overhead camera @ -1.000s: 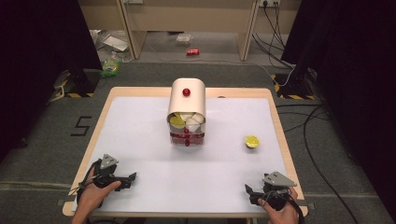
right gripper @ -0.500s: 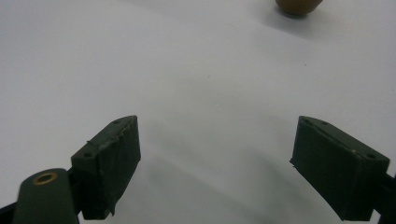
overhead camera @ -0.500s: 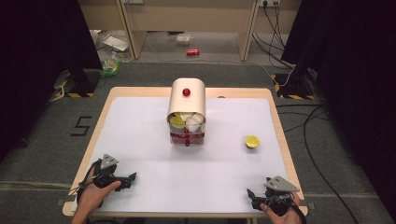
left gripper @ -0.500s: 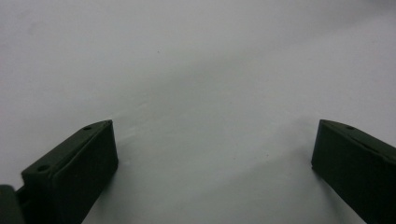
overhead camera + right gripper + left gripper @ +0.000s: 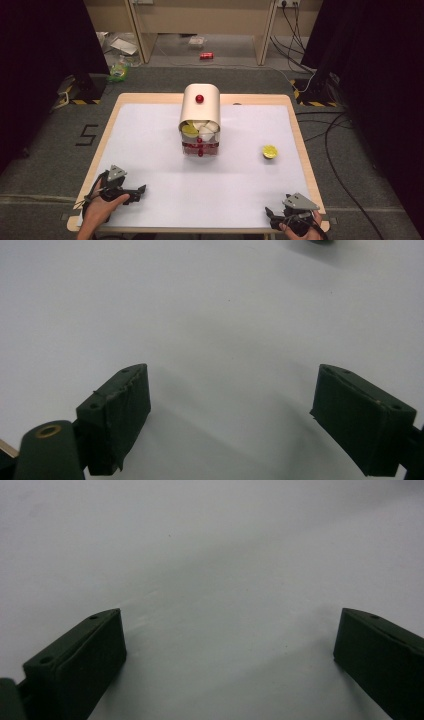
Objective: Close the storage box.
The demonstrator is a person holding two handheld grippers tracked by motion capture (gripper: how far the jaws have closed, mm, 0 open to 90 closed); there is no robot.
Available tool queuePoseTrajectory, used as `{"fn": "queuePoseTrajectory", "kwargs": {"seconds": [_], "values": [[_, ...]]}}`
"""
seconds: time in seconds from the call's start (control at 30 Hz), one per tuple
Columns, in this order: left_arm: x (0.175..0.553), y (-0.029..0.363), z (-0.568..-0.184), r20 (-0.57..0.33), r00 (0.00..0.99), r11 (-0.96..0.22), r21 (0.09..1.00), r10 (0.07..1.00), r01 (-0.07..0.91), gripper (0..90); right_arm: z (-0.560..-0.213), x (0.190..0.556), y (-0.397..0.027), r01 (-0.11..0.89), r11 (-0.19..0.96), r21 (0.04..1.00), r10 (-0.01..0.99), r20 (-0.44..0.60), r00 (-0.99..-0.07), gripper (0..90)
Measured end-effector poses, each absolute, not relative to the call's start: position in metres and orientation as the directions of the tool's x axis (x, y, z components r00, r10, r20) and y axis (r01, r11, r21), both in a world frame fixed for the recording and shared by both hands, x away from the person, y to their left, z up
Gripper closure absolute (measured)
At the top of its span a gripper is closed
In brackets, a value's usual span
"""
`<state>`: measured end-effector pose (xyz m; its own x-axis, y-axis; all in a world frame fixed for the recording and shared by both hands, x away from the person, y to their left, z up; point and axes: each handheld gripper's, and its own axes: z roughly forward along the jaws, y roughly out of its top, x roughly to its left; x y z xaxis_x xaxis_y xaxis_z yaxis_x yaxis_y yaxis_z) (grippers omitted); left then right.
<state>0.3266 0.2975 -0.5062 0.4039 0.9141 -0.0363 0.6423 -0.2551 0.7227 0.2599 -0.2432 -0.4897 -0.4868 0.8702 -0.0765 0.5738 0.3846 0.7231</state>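
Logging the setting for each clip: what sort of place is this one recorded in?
Probably a lab or recording studio, not a home: a white-topped table on grey carpet, black curtains at both sides, cables trailing over the floor, and hazard-striped stand bases.

Lemon half (image 5: pixel 270 151) right of bread box (image 5: pixel 200 120)

Your desk (image 5: pixel 150 150) is evenly lit from overhead, the surroundings dark; close-ups look soft and slightly blurred, with faint shadows under each claw.
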Motion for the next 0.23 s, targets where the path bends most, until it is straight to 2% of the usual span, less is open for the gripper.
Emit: {"fn": "queuePoseTrajectory", "kwargs": {"seconds": [0.23], "values": [[0.3266, 0.2974, -0.5062, -0.036, 0.404, -0.255, 0.723, 0.914, 0.642, 0.0, -0.4899, 0.2596, -0.2426, 0.575, 0.388, 0.721, 0.870, -0.080, -0.487, 16.0]]}}
